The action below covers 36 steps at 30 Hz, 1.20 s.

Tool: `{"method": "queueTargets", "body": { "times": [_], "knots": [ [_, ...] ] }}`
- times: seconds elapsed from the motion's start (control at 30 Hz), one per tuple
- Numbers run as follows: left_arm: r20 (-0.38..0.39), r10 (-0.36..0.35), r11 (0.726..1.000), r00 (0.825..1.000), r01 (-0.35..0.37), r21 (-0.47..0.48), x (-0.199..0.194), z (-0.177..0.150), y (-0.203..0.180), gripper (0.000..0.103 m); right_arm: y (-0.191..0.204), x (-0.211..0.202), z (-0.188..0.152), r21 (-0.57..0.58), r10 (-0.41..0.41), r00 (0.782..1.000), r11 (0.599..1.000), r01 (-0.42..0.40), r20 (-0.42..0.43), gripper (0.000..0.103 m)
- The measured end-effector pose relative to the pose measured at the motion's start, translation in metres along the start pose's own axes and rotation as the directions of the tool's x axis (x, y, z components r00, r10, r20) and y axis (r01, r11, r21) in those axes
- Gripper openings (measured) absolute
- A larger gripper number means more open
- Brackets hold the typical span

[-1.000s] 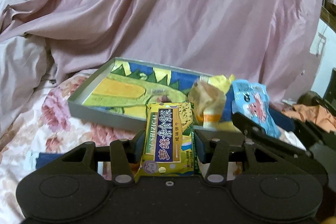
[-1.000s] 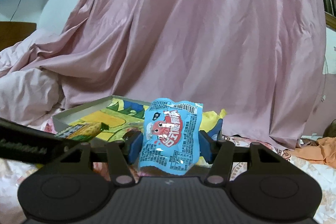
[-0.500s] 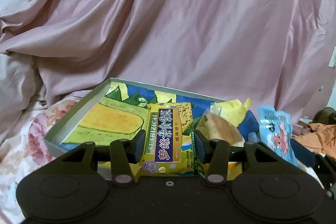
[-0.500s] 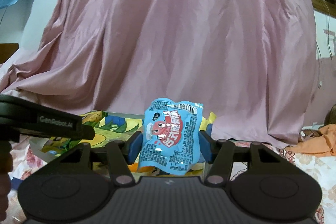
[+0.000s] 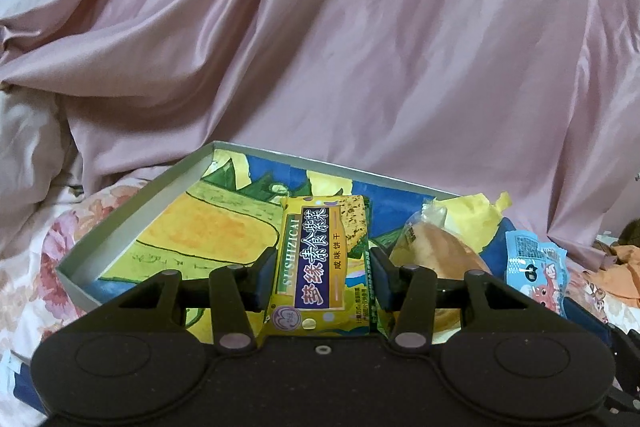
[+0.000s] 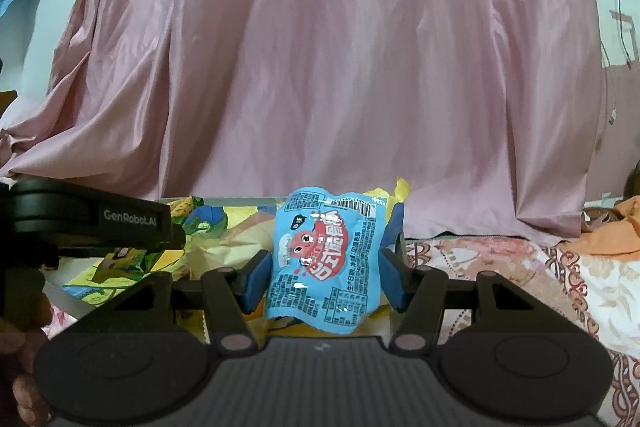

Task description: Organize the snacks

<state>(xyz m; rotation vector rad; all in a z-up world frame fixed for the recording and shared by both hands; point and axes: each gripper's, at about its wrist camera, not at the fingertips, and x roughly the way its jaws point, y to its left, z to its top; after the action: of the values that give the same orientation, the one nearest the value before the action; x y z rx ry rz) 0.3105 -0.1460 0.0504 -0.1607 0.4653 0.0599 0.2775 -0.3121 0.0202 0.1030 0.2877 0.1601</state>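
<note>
My left gripper (image 5: 322, 269) is shut on a yellow cracker packet (image 5: 320, 259) with a purple label, held over the shallow grey-rimmed tray (image 5: 132, 223) with a yellow, green and blue picture inside. A wrapped bun (image 5: 436, 255) lies in the tray's right part. My right gripper (image 6: 324, 267) is shut on a light blue snack packet (image 6: 324, 263) with a red cartoon, held near the tray's right end; this packet also shows in the left wrist view (image 5: 536, 275). The left gripper's body (image 6: 88, 223) shows at the left of the right wrist view.
A large pink satin sheet (image 5: 360, 47) drapes behind the tray. The tray sits on a floral bedcover (image 6: 500, 259). An orange cloth (image 6: 616, 227) lies at the far right. Pale pink bedding (image 5: 28, 147) bunches at the left.
Both grippers have moved forward with their packets. The left gripper now holds the cracker packet over the tray, and the right gripper has come close beside it at the tray's right end.
</note>
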Motion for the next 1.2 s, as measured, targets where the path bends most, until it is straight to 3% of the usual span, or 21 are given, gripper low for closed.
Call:
{"method": "queueTargets", "body": {
  "times": [0.9,1.13,1.2],
  "knots": [
    [-0.031,0.009,1.000,0.999,-0.010,-0.018,0.011,-0.009,0.001,0.051,-0.006,0.008,-0.001,0.025,0.009,0.999,1.000,-0.007,-0.052,0.065],
    [-0.019,0.026,0.999,0.999,-0.027,-0.033,0.006,-0.008,0.006,0.072,-0.006,0.006,-0.002,0.013,-0.014,0.999,1.000,0.014,-0.049,0.072],
    [-0.009,0.032,0.999,0.999,-0.032,-0.040,0.002,-0.007,0.008,0.083,-0.006,0.005,-0.002,0.014,-0.014,0.999,1.000,0.015,-0.045,0.074]
  ]
}}
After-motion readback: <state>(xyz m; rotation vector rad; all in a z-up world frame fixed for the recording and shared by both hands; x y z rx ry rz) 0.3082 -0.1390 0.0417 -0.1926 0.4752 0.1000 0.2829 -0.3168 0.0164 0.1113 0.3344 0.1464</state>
